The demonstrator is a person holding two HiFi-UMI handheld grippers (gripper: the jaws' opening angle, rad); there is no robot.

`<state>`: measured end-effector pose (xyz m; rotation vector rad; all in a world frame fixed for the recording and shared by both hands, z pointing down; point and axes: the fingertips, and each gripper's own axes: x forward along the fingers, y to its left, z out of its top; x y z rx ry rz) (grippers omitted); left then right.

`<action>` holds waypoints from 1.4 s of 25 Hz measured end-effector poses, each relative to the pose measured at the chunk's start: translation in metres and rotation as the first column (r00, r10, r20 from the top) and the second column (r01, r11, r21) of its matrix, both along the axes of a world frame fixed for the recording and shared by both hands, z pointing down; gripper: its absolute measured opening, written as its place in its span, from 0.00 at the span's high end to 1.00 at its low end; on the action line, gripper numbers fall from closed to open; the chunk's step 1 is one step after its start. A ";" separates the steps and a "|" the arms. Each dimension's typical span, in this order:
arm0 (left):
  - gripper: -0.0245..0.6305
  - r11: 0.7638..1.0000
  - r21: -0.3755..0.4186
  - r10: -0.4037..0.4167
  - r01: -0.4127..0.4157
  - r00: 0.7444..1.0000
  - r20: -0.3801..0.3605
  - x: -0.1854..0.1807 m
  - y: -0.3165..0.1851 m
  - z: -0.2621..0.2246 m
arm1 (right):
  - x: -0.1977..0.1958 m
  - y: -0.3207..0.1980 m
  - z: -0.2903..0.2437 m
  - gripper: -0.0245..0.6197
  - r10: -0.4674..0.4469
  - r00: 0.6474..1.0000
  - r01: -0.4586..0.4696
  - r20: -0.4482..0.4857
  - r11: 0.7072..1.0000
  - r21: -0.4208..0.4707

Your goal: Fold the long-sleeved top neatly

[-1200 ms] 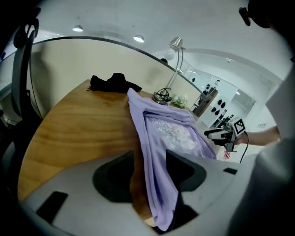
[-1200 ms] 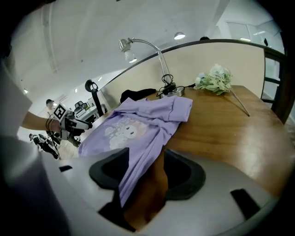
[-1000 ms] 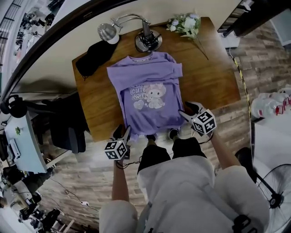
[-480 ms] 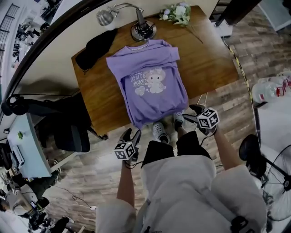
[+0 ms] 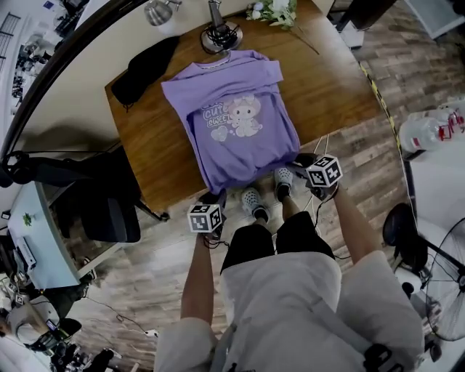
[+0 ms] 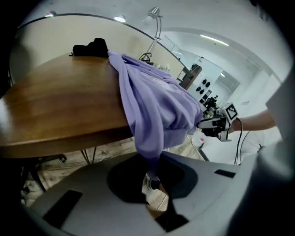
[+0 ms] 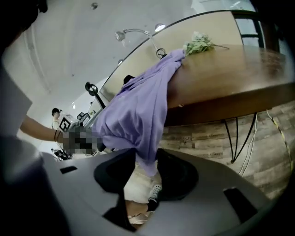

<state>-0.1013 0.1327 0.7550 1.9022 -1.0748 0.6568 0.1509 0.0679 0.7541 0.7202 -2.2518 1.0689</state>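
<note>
Both grippers have come in to the near edge of the table [image 5: 334,94] since half a second ago, when they hung wide open just below the hem, and their jaws have just been closing with purple cloth between them. From where I sit, the left gripper [image 5: 216,197] is at the lower left corner of the long-sleeved top [image 5: 232,116], and its own view shows the left gripper [image 6: 152,168] nipped tight on a gathered point of the hem, the long-sleeved top [image 6: 152,110] draping down from the table edge into the jaws. The right gripper [image 5: 299,161] is at the lower right corner of the hem; in its own view the right gripper [image 7: 145,166] has the jaws standing wider, yet the cloth fills the gap and is drawn to a point there, so I read it as clamped on the long-sleeved top [image 7: 138,115]. The garment lies face up in the upper middle of the head view, collar towards the top of the frame, both sleeves folded across the chest above the printed cartoon, and only its hem hangs over the near edge. A black cloth [image 5: 142,69] lies on the table at upper left, just beside the shoulder, a lamp base [image 5: 220,36] stands above the collar, and a spray of flowers [image 5: 275,11] lies at the top edge. Between the two grippers I see the person's shoes [image 5: 253,200] on the wooden floor.
</note>
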 end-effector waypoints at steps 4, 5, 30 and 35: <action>0.89 0.999 0.036 0.012 -0.009 0.996 -0.083 0.009 0.005 -0.017 | 0.008 0.000 -0.001 0.89 0.056 0.998 -0.056 0.026 0.998 0.005; 0.90 0.999 0.045 0.022 -0.018 0.995 -0.100 0.010 0.009 -0.022 | 0.009 0.003 -0.005 0.90 0.056 0.998 -0.056 0.037 0.998 0.005; 0.90 0.978 0.061 -0.167 0.199 0.924 -0.343 0.051 0.117 -0.138 | 0.074 0.091 -0.149 0.90 0.000 0.931 0.007 0.366 1.000 -0.018; 0.90 0.963 0.127 -0.174 0.238 0.906 -0.385 0.036 0.063 -0.167 | 0.063 0.043 -0.181 0.90 -0.011 0.893 0.005 0.450 1.000 0.014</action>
